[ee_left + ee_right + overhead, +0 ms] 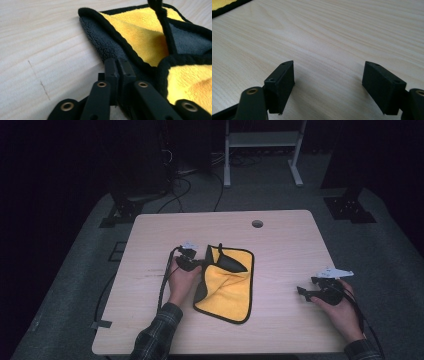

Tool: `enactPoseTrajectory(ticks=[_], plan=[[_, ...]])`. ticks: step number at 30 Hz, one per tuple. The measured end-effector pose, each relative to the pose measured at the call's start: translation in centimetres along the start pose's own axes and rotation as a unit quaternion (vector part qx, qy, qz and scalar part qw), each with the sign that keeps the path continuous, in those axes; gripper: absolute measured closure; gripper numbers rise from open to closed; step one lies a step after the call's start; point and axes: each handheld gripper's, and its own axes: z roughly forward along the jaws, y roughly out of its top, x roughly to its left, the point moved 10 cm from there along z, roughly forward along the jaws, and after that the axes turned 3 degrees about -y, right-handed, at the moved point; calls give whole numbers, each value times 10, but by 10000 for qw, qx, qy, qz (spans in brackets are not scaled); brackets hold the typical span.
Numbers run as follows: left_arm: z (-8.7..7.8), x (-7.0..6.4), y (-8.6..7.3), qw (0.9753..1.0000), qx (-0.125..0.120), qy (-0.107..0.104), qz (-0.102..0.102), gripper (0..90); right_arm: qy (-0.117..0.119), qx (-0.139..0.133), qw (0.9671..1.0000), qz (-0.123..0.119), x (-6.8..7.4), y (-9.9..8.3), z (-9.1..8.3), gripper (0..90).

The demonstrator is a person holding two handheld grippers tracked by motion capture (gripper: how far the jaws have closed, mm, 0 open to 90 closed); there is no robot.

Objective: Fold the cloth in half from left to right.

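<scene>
Left gripper view: left gripper (119, 65) fingers pinching yellow black-trimmed microfibre cloth (140, 32) edge; fold likely underway. Right gripper (328, 82) fingers spread, idle over wooden bench (332, 30); next needs a far-corner grasp.

One yellow cloth (227, 285) (black-edged), one table (280, 240), two grippers: left gripper (197, 264), right gripper (301, 291)

Both forearms wear dark plaid sleeves (156, 336). The left gripper (119, 67) and right gripper (328, 86) are black, with blocky fingers (282, 85), brass-ringed screw holes and trailing black cables (164, 282). A pale three-cornered plate (334, 272) tops each gripper.
</scene>
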Motion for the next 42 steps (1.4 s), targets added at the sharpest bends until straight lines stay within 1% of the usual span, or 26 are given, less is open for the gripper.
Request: enactPoseTrajectory(ticks=[1,2,3,5,7,8,11,12,13,17,19,20,21,22,24,25,26,31,32,34,37,38,39,40,41,42], plan=[[-4,1,0,10000,-16,56,39,732,0,3,10000,-3,0,0,0,246],[-6,1,0,10000,-23,57,30,732,0,3,10000,-3,0,0,0,246],[-11,1,0,9999,-91,40,16,684,1,2,10000,-7,0,0,0,247],[-20,1,-3,10000,-85,38,27,613,10,1,10000,-14,0,0,0,254],[-28,1,-6,9999,-85,31,56,552,2,-23,10000,-10,-1,0,0,288],[-34,1,-10,9999,-75,54,101,538,11,-40,10000,-19,-1,1,-1,328],[-45,4,-16,9999,-111,69,97,513,-1,-22,10000,16,-2,2,-1,373],[-50,6,-21,9999,-54,106,99,513,-1,-22,10000,16,-2,2,-1,373],[-53,7,-23,9998,-56,144,133,510,13,14,10000,44,-2,2,-1,375],[-66,10,-34,9997,-18,208,159,482,80,-45,10000,27,1,8,-2,392],[-76,8,-44,9995,21,227,221,469,216,-170,9996,71,5,14,-4,414],[-76,8,-44,9995,21,227,221,458,216,-170,9996,71,5,14,-4,414],[-83,6,-51,9993,40,254,274,451,276,-129,9995,43,7,16,-4,417],[-83,6,-51,9993,40,254,274,443,276,-129,9995,43,7,16,-4,417],[-88,6,-57,9992,38,268,297,427,366,-192,9991,37,11,26,-4,431],[-92,6,-60,9991,43,293,318,427,366,-192,9991,37,11,26,-4,431],[-95,6,-64,9988,66,328,355,418,398,-246,9989,30,13,31,-4,435],[-108,9,-85,9986,123,388,329,385,597,-325,9976,-92,27,51,0,444],[-110,10,-88,9986,143,402,326,378,628,-346,9973,-153,31,56,1,444],[-114,11,-95,9982,181,442,366,367,735,-386,9964,-194,39,65,3,445],[-118,13,-102,9980,194,486,359,354,828,-436,9952,-288,48,75,7,445],[-119,14,-104,9978,225,491,376,346,881,-450,9946,-314,53,80,8,445],[-120,14,-106,9977,236,503,398,328,982,-540,9933,-298,60,89,11,456],[-121,15,-107,9974,213,530,447,328,982,-540,9933,-298,60,89,11,456],[-121,15,-108,9971,201,555,477,321,1059,-516,9926,-297,64,92,12,452],[-121,15,-109,9970,184,556,496,312,1077,-519,9922,-344,67,95,14,452]])
